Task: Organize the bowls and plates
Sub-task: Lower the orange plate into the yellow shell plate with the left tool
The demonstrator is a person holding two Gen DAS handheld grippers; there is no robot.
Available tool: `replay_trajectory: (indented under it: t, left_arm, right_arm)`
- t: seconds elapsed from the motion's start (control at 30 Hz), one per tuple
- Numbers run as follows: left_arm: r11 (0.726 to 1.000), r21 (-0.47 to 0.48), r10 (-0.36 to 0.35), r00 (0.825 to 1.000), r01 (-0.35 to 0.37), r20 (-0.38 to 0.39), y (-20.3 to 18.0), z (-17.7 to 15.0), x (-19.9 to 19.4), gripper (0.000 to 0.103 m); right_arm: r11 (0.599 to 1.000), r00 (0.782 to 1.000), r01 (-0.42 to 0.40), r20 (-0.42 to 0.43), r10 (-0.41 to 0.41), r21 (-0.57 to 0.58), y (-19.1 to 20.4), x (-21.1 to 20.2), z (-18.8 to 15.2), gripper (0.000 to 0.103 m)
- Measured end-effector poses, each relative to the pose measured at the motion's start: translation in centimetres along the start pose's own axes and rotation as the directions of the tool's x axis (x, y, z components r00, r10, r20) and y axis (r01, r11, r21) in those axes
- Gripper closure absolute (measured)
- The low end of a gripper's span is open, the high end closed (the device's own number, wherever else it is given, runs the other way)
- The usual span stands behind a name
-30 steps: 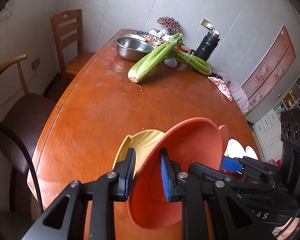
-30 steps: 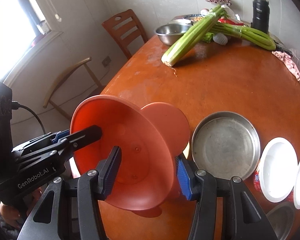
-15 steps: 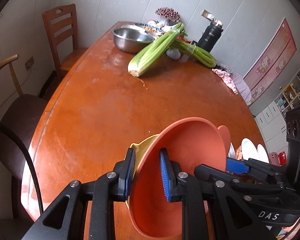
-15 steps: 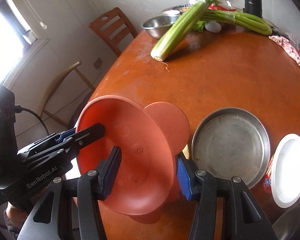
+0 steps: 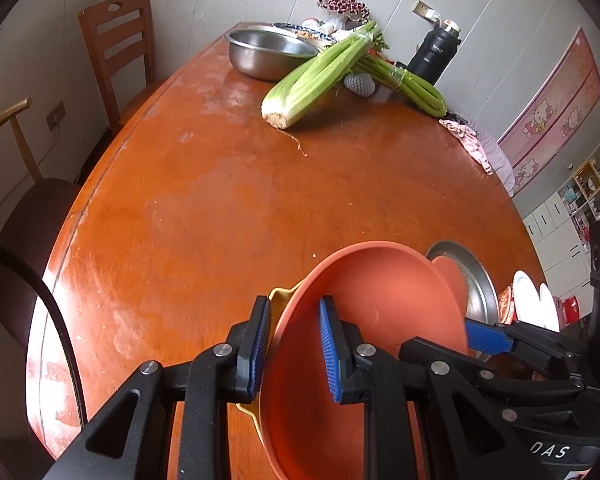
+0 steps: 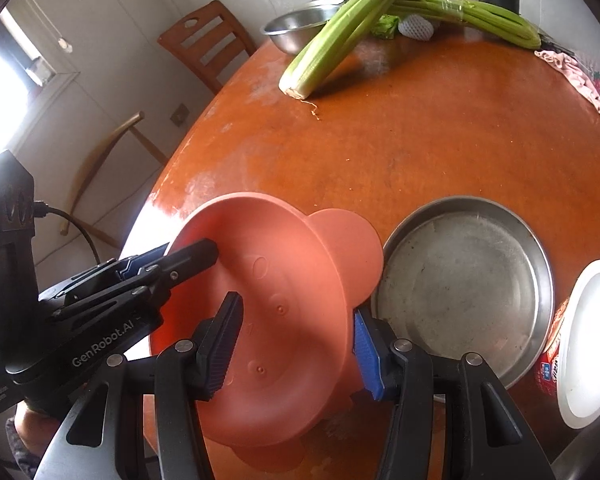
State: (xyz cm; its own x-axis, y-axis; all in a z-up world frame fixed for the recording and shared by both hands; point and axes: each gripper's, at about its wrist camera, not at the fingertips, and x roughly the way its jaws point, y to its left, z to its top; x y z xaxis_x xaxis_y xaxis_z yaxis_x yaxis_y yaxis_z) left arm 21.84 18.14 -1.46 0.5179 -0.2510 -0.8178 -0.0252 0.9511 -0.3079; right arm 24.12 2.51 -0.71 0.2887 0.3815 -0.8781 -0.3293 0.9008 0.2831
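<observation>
Both grippers are holding the orange bowl [image 5: 364, 344] above the near edge of the worktop [image 5: 228, 208]. The left gripper [image 5: 294, 352] is clamping the bowl's near-left rim, one blue pad [image 5: 328, 356] sitting inside the bowl and the other outside. The right gripper [image 6: 294, 344] is gripping the opposite side, its fingers pressing the wall just behind the round ear-shaped handle [image 6: 348, 248]. The bowl is tilting, its opening facing the left gripper. A yellow dish [image 5: 278, 300] is peeking out just behind the left gripper's outer finger, against the bowl; whether they are touching is unclear. Just right of the right gripper a steel pan [image 6: 464, 284] is lying flat on the worktop, with a white plate [image 6: 588, 340] further right. Far ahead of both grippers, celery [image 5: 320, 72] is leaning on a steel basin [image 5: 268, 52].
</observation>
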Motion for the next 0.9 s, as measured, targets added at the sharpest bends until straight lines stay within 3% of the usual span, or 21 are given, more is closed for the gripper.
replay_trajectory:
  t: [0.9]
  left_arm:
    - [0.999, -0.01, 0.039, 0.999, -0.039, 0.007, 0.65, -0.92, 0.22, 0.079]
  right_arm:
    - [0.999, 1.0, 0.028, -0.006, -0.028, -0.018, -0.47, -0.03, -0.77, 0.048]
